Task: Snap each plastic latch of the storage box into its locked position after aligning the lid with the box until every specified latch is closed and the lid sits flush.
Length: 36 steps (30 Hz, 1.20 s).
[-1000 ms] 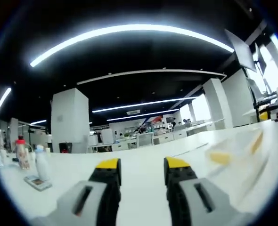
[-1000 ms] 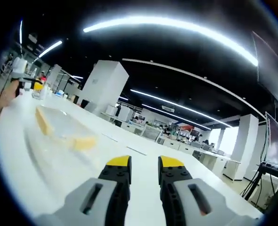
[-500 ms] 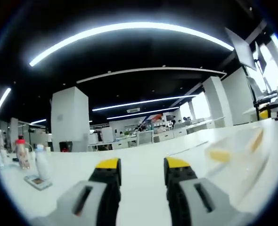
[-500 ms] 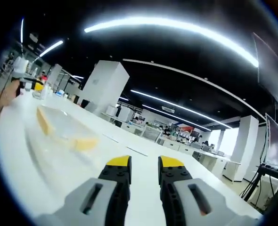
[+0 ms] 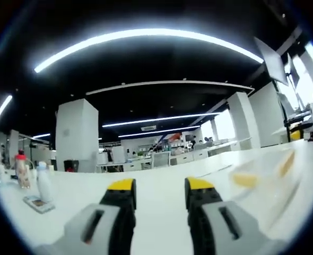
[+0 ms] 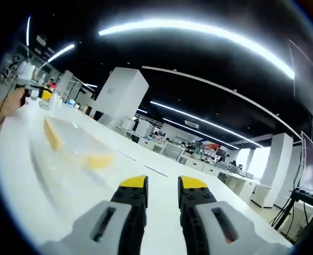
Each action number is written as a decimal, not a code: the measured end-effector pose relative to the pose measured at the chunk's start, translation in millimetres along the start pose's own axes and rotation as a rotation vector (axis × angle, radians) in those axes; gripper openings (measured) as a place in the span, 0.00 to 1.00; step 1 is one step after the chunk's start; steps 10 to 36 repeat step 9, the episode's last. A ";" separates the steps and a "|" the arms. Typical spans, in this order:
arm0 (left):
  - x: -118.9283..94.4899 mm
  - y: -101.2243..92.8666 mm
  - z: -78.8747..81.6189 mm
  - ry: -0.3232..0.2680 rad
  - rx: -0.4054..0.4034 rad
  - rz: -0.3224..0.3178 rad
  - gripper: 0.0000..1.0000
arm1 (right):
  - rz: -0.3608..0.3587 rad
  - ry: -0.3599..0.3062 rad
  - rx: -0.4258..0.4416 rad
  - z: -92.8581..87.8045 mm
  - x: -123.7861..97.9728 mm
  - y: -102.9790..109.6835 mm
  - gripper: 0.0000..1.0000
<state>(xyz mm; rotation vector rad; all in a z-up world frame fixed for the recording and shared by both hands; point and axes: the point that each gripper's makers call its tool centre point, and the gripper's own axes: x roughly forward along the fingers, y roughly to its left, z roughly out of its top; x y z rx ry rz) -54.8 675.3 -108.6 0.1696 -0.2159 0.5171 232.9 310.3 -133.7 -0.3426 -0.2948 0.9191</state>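
Two grippers pointed out low over the white table [image 5: 156, 196]. The left gripper [image 5: 160, 186] and the right gripper [image 6: 162, 183] each had jaws slightly apart, gripping nothing. The clear storage box [image 6: 74, 146] lay at ten o'clock of the right gripper, two yellow latches [image 6: 99, 161] showing. Two bottles [image 5: 42, 182] stood at nine o'clock of the left gripper.
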 end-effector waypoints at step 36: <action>-0.7 -2.3 1.3 -0.007 -0.008 -0.012 0.36 | 0.018 0.002 -0.036 0.7 1.1 4.6 0.22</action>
